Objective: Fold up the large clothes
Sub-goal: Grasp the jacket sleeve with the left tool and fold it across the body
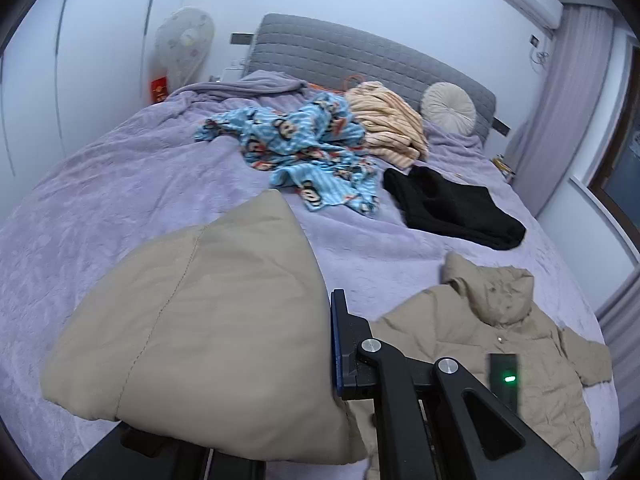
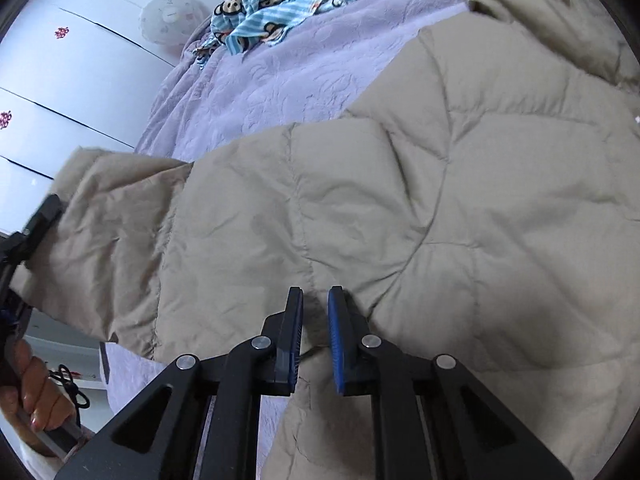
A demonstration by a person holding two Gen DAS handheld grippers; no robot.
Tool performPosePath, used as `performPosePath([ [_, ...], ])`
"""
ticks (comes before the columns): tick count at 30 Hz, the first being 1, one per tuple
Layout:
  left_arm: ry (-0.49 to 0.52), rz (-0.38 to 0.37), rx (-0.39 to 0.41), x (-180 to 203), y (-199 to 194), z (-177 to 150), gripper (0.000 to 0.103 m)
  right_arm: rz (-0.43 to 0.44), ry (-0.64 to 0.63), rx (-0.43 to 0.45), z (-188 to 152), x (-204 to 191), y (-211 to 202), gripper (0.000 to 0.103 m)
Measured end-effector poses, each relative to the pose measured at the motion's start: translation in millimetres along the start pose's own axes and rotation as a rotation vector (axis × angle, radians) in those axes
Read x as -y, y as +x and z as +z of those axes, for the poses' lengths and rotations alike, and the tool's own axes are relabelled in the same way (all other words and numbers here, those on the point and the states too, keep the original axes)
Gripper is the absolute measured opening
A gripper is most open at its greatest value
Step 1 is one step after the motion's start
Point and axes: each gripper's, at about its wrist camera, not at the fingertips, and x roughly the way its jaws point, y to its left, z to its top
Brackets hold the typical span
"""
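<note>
While the lavender bedspread (image 1: 100, 200) fills most of the left wrist view, a beige quilted puffer jacket (image 2: 400, 208) lies spread across its lower part, taking up the centre and right of the right wrist view. In the left wrist view the jacket's hood and body lie flat at lower right, and one sleeve (image 1: 208, 312) is lifted in the lower left, covering one finger of the left gripper (image 1: 328, 344), whose tongs are clamped on that sleeve. The same gripper shows at the left edge of the right wrist view, held by a person's hand (image 2: 36, 396) at lower left. At the lower centre of that view the right gripper (image 2: 314, 340) has its blue-padded tongs nearly together, pinching a fold at the jacket's edge. Higher up the bed lie a blue cartoon-monkey print garment (image 1: 304, 152), a black garment (image 1: 452, 208) to its right, and a peach striped garment (image 1: 384, 120). A round cream cushion (image 1: 448, 108) leans on the grey headboard (image 1: 360, 60).
</note>
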Motion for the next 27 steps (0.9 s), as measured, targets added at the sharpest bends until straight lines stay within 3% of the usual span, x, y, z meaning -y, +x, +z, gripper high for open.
performPosePath([
  [4,0.090,-0.052,-0.017,73.9,12.6,2.1,0.010,0.031,-0.005,-0.075,-1.8,10.6,16.4,0.014],
  [7,0.140,-0.115,-0.055,136.8,30.8,-1.8,0.010,0.093,0.039,-0.084,-6.3,30.9,-14.0,0.014],
  [9,0.194,-0.131,-0.087,179.7,47.0,-13.3,0.010,0.087,0.040,-0.064,-11.5,52.3,-48.0,0.014],
  [12,0.337,-0.120,-0.154,250.5,82.0,-47.2,0.011,-0.005,0.041,-0.013,-18.7,101.1,-110.3,0.014],
  [15,0.475,-0.043,-0.263,305.5,128.2,-99.4,0.011,-0.127,0.075,0.039,-25.8,158.3,-171.2,0.014],
  [18,0.547,0.038,-0.343,324.6,162.0,-143.6,0.012,-0.221,0.116,0.061,-32.1,208.3,-212.2,0.014],
  [20,0.563,0.077,-0.351,329.8,170.2,-160.7,0.034,-0.254,0.145,0.061,-37.5,235.9,-226.7,0.014],
  [21,0.562,0.084,-0.334,330.5,167.9,-164.7,0.041,-0.253,0.159,0.060,-40.5,247.3,-230.7,0.014],
  [23,0.550,0.077,-0.321,331.7,162.6,-165.9,0.083,-0.236,0.184,0.060,-42.2,263.6,-229.5,0.014],
  [25,0.540,0.036,-0.324,332.9,155.9,-164.3,0.095,-0.220,0.188,0.063,-44.8,262.5,-221.8,0.014],
  [27,0.553,0.028,-0.321,333.7,146.1,-163.7,0.095,-0.210,0.190,0.070,-46.5,269.6,-223.1,0.015],
])
